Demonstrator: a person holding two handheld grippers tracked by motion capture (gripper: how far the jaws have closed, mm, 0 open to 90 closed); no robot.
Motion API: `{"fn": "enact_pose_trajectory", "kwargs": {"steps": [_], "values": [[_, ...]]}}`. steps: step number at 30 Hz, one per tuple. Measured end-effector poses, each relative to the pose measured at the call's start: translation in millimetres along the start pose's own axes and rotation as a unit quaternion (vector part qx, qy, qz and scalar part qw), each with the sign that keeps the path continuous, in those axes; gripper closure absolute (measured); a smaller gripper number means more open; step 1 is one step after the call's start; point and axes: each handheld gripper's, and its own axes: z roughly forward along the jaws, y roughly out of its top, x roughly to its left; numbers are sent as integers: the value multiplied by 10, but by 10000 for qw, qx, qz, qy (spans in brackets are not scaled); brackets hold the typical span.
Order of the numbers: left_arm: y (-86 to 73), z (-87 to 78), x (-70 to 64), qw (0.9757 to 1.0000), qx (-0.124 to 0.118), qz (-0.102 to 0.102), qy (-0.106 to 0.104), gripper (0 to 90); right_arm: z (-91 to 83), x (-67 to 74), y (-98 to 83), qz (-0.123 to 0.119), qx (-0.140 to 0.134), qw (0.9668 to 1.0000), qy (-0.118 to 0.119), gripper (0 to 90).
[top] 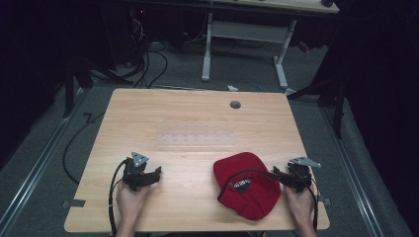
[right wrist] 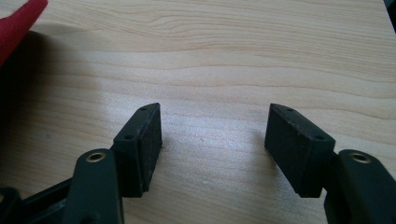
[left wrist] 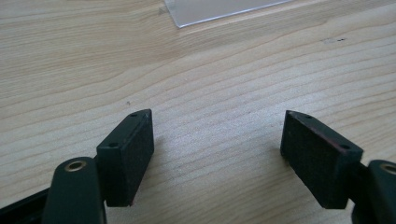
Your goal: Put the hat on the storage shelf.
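High view: whole red cap | right gripper view: brim corner | both grippers released, empty

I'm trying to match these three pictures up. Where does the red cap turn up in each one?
High view: the red cap lies near the table's front edge, right of centre, beside the right gripper.
Left gripper view: bare wood between open jaws; the cap is not in it.
Right gripper view: a red corner of the cap at top left.
Shared landmark: the light wooden table.
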Motion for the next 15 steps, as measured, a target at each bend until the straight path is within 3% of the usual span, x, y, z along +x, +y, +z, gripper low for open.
{"fn": "enact_pose_trajectory", "kwargs": {"steps": [15], "values": [[-3,-2,-3,10000,7,13,-23,259,-3,-2,-2,22,-4,10000,4,380]]}}
